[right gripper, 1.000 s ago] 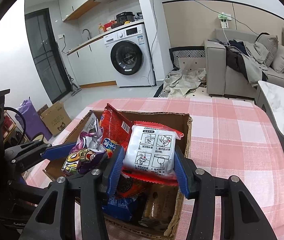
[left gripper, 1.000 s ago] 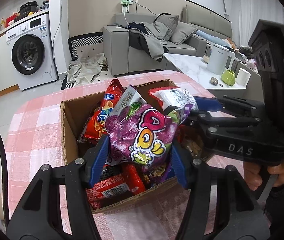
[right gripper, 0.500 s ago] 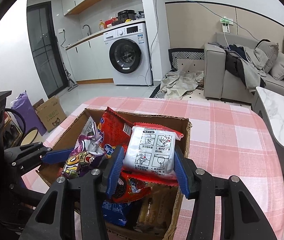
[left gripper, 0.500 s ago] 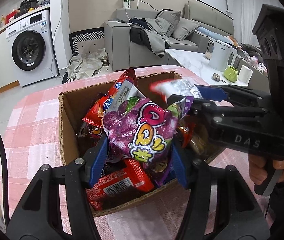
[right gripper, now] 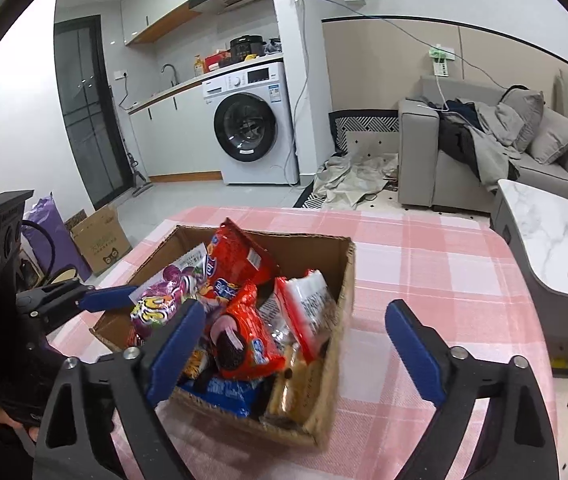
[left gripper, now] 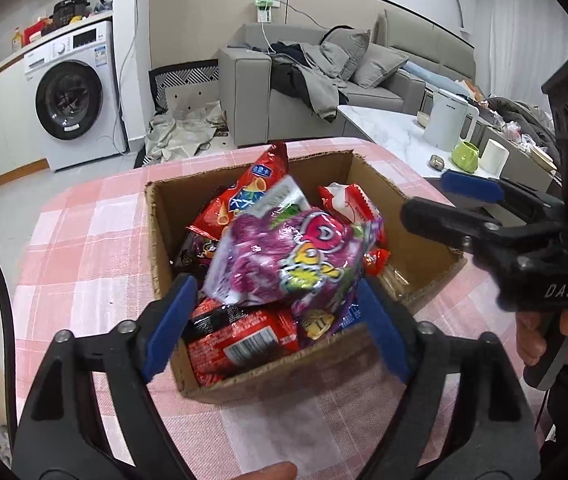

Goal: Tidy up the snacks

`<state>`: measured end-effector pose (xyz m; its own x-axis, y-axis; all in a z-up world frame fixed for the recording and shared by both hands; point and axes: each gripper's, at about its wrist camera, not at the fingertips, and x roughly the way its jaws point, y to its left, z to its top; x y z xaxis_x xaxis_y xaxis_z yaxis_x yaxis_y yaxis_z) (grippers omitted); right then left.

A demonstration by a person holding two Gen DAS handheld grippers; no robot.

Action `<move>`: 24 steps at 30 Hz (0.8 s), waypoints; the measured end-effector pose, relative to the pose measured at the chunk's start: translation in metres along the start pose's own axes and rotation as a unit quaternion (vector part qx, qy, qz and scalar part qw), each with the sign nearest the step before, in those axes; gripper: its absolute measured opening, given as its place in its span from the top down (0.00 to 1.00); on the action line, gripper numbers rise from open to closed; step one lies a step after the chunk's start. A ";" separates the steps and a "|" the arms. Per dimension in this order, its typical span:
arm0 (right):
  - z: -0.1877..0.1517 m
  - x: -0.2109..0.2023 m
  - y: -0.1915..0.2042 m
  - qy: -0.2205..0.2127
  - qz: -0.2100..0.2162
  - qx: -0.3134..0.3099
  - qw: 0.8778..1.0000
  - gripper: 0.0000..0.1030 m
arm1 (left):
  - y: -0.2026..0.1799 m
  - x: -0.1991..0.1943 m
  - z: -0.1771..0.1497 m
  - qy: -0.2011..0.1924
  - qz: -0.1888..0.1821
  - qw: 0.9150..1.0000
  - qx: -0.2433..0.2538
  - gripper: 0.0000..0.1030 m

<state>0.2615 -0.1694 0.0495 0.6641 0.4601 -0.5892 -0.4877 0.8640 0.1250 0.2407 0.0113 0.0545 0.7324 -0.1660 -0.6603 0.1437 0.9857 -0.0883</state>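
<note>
The left gripper (left gripper: 275, 326) has just spread wide; the purple snack bag (left gripper: 284, 260) lies loose above the cardboard box (left gripper: 284, 376). The right gripper (right gripper: 296, 344) has also opened wide, its red-and-white packet (right gripper: 308, 312) dropped into the box.

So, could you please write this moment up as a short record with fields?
surface: table under a pink checked cloth
container: open cardboard box, crowded with snack packets
purple packet: purple snack bag on top of the pile, between the left gripper's pads, not pressed
white-and-red packet: white-and-red packet tilted against the box's right wall
left gripper: left gripper open, jaws just opened
right gripper: right gripper open wide, jaws just opened, straddling the box's right wall
background: washing machine, grey sofa
</note>
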 end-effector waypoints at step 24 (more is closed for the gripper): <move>-0.048 -0.073 0.012 -0.082 0.065 0.010 0.995 0.00 | 0.012 -0.080 -0.054 -0.093 0.046 0.994 -0.025 0.01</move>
<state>0.1801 -0.2024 0.0557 0.6804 0.5934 -0.4301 -0.5653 0.7984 0.2074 0.1473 0.0379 0.0659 0.8520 -0.0735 -0.5184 0.0406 0.9964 -0.0745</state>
